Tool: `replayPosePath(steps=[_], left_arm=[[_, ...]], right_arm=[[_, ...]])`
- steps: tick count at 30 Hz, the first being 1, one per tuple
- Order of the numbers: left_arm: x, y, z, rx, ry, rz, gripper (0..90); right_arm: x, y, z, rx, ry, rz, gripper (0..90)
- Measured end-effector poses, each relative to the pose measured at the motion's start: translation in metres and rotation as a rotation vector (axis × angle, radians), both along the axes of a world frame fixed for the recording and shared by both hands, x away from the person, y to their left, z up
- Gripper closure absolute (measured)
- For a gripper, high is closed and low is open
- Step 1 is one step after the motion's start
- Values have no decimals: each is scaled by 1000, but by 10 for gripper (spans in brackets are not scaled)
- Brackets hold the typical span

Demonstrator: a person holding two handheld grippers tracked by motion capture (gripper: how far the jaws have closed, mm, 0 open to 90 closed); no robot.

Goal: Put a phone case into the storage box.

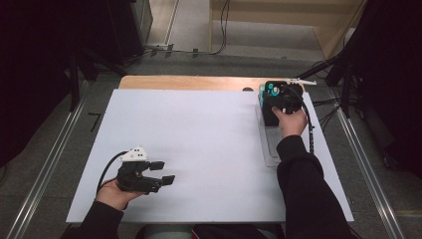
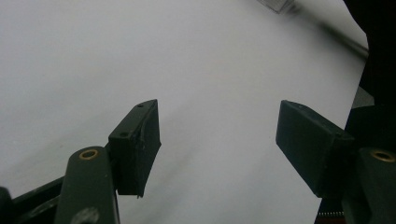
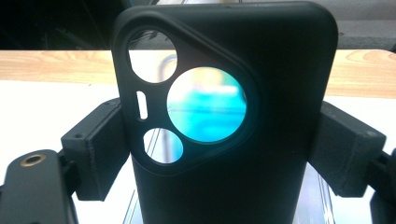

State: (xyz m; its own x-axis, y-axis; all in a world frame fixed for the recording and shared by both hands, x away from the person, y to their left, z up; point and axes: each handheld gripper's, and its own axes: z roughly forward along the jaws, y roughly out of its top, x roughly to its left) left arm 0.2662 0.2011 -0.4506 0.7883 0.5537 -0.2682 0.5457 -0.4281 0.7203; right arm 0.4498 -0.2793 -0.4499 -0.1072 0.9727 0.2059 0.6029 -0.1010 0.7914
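We are gripping the black phone case (image 3: 224, 116) between our right tongs (image 3: 224, 144).

Our left tongs (image 2: 217, 140) are resting released over the white table (image 1: 199, 134); dark room around.

The white surface (image 1: 199, 149) lay bare across its middle and left, giving open passage there. The left hand-held gripper (image 1: 161, 173) sat near the front left edge, jaws apart with nothing between them. At the far right corner, room was tight: a black phone case (image 1: 271, 107), a clear tray (image 1: 271, 144) and the right hand-held gripper (image 1: 284, 97) crowded together.
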Motion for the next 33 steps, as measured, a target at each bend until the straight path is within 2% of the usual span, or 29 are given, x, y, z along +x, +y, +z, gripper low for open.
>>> replayPosePath(steps=[8,12,14,23,26,28,30,33], left_arm=[[0,0,1,-3,-6,0,309],[0,1,2,-7,-8,5,309],[1,1,1,-6,-5,2,309],[2,0,1,-12,-3,6,309],[3,0,1,-7,-2,2,309],[3,0,1,-10,-4,4,309],[3,0,0,-7,-1,5,309],[5,0,0,-10,0,5,309]], right_arm=[[15,3,-1,-18,2,-14,126],[22,8,-1,-59,-23,-3,126],[23,9,-1,-61,-32,-9,126],[26,6,-7,-36,-38,0,111],[28,7,-8,-62,-22,6,104],[28,7,-9,-36,-23,6,76],[29,5,-11,-11,-14,6,5],[30,5,-13,-16,-4,17,4]])
